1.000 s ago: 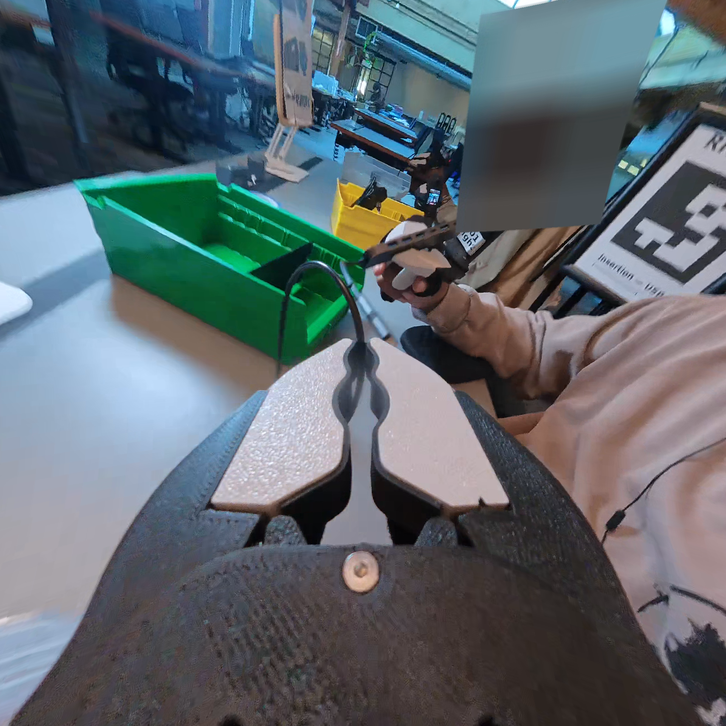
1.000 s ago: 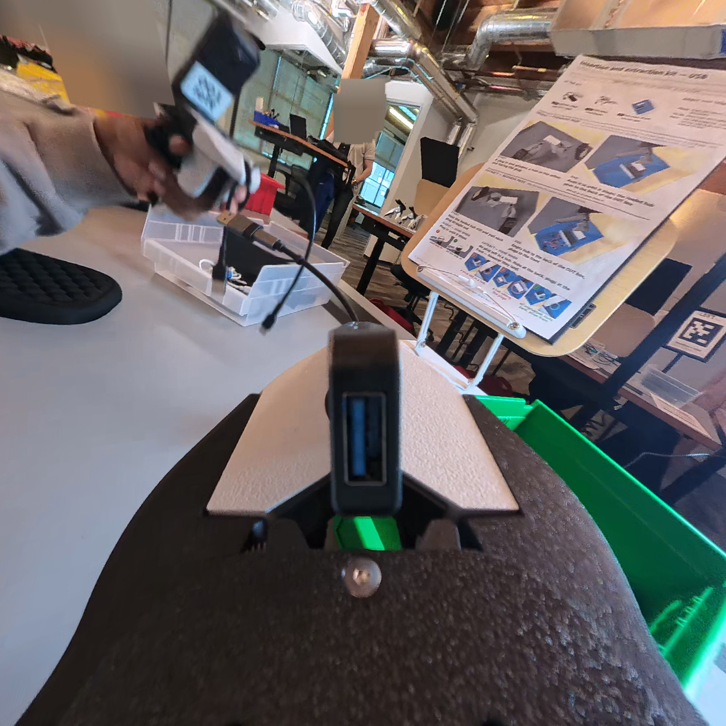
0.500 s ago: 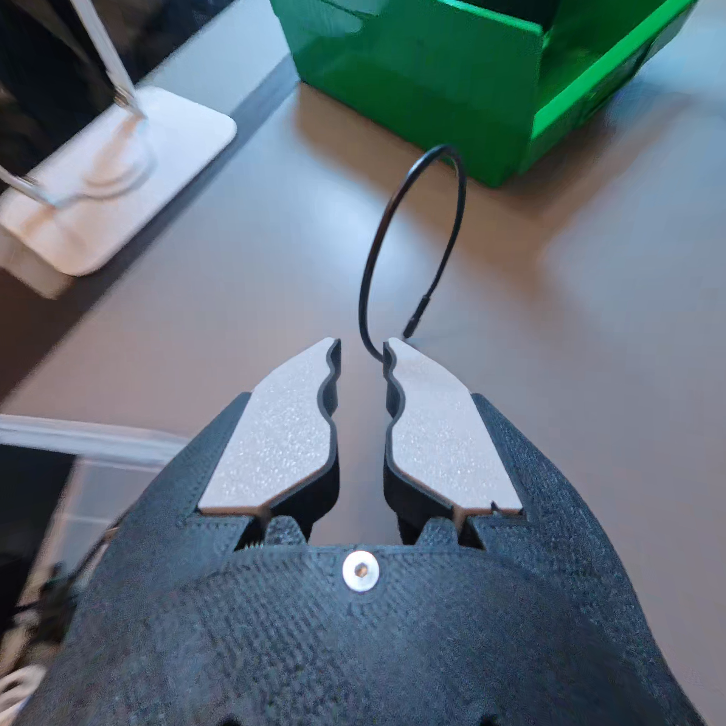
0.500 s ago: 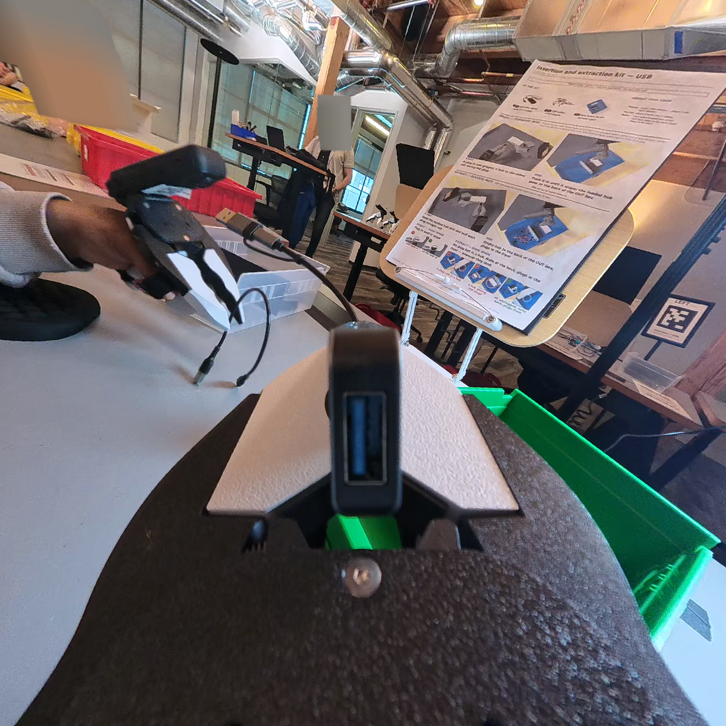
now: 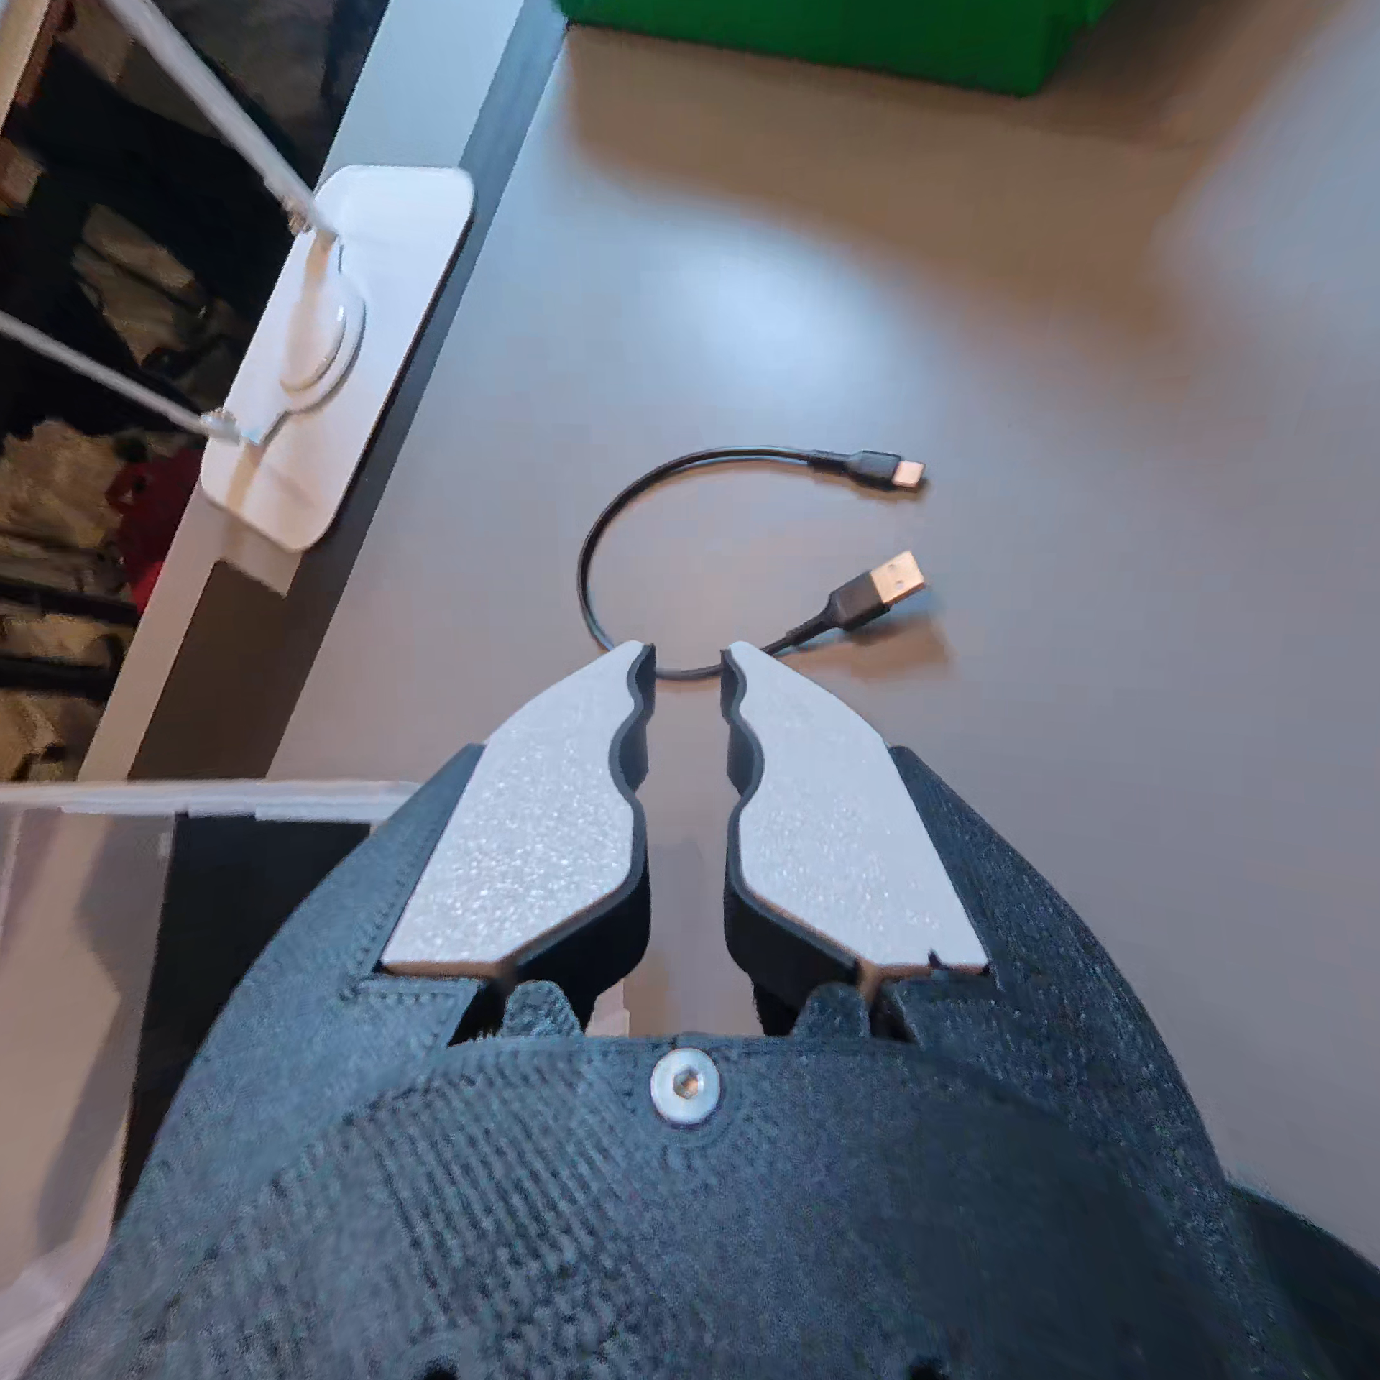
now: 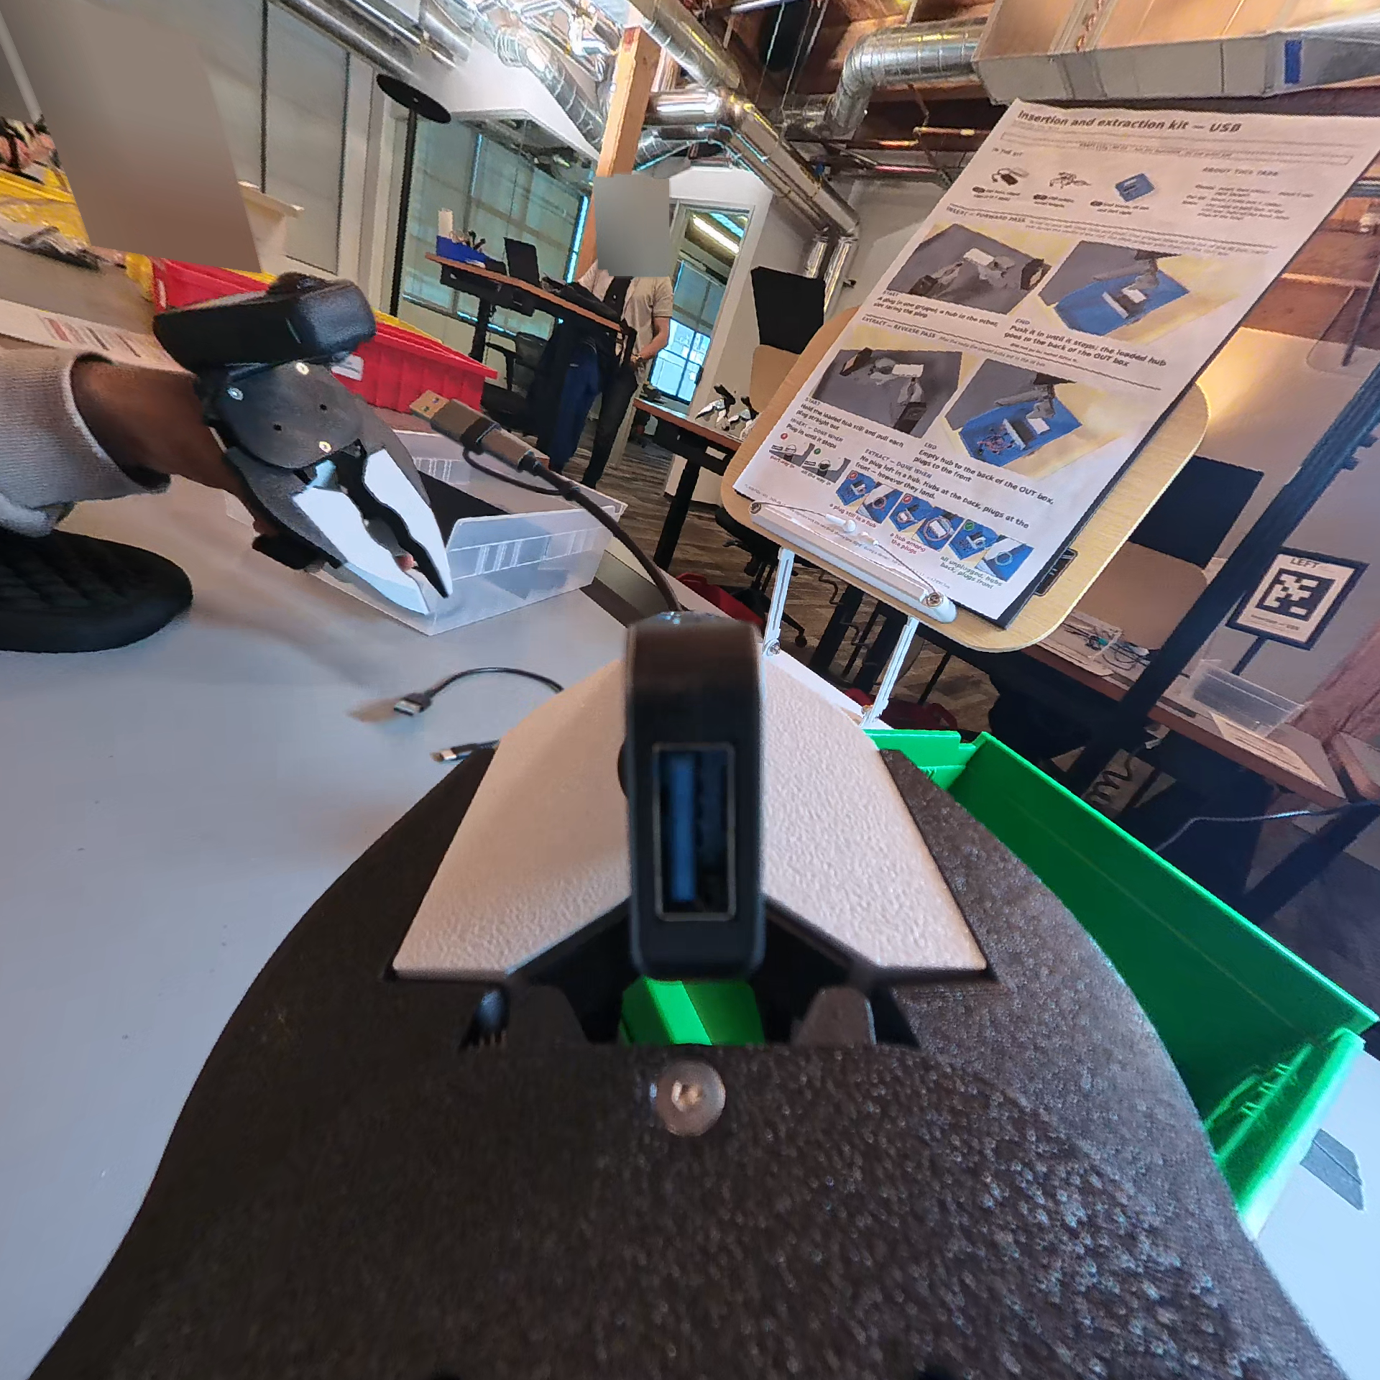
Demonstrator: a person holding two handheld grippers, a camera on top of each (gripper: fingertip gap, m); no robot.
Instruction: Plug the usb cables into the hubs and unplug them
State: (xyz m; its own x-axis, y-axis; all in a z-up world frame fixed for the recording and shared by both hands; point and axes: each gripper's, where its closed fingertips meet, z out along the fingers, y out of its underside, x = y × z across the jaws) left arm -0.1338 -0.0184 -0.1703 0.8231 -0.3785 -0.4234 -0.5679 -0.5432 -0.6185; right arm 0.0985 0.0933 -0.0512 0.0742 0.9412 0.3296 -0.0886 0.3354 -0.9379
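1. Dropped since earlier: short black usb cable (image 5: 597, 538) now lies curled on desk (image 5: 1045, 373), left claw (image 5: 687, 661) parted above it, empty.
2. Right claw (image 6: 691, 676) clamps black hub (image 6: 694, 806), blue port facing camera, beside green bin (image 6: 1120, 896).

Left looks down, right across, sharing cable (image 5: 597, 538).

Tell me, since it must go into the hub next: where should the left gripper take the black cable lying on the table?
Probably the dark plug housing behind the wide metal tip, from above, fingers across its flat sides: it's rigid, and the cable lies flat.
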